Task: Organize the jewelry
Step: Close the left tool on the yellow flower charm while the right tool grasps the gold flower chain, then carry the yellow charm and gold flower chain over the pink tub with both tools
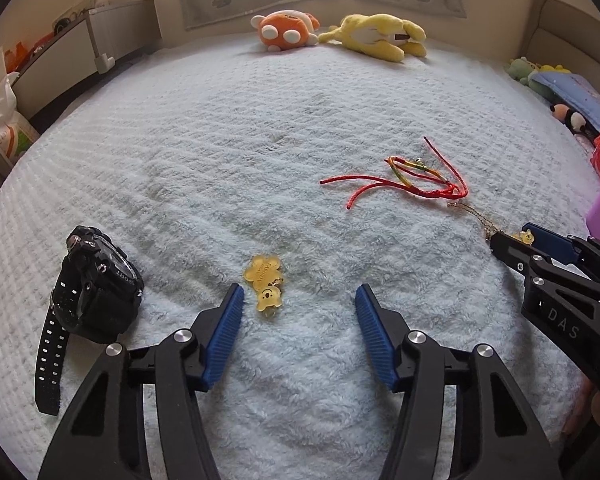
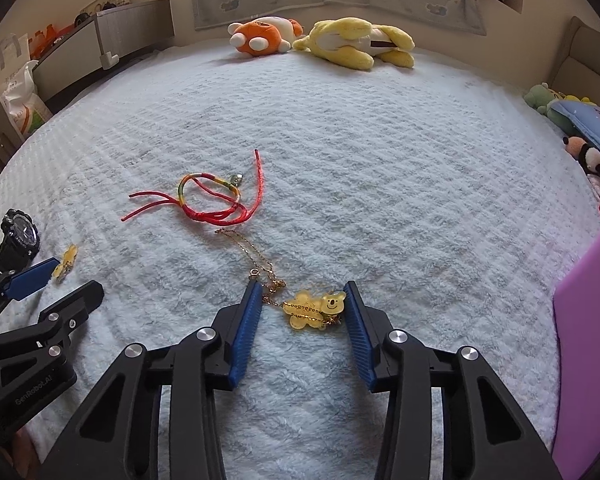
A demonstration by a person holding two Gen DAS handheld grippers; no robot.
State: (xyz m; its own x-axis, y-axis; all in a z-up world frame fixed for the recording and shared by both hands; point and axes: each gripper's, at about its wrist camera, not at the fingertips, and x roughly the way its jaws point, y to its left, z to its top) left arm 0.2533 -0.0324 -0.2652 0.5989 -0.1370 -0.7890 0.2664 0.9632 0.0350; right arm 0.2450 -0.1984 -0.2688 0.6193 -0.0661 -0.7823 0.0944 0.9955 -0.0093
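The right gripper (image 2: 300, 304) sits lowest and nearest in its own view, jaws part-open around a yellow bear charm (image 2: 314, 309) on a thin gold chain (image 2: 256, 258). The right pad looks to touch the bear's ear; the left pad stands just clear, over a bit of chain. Nothing is clamped yet. To do this well, I would close slowly and squarely on the flat charm, not on the loose chain, and press lightly into the soft white blanket (image 2: 380, 184) so the pads get under its edge.

The left gripper (image 1: 300, 300) is likewise part-open, with a second yellow bear charm (image 1: 266, 286) lying just inside its left pad, unheld. It looks like clear amber plastic, two flat pieces joined by a small ring, one stamped with lettering.

A black sport watch (image 1: 96, 284) lies to the left. Farther off is a red cord bracelet (image 1: 420, 178) with a small bell, its loose ends splayed. Two plush toys (image 1: 340, 34) lie at the far edge.
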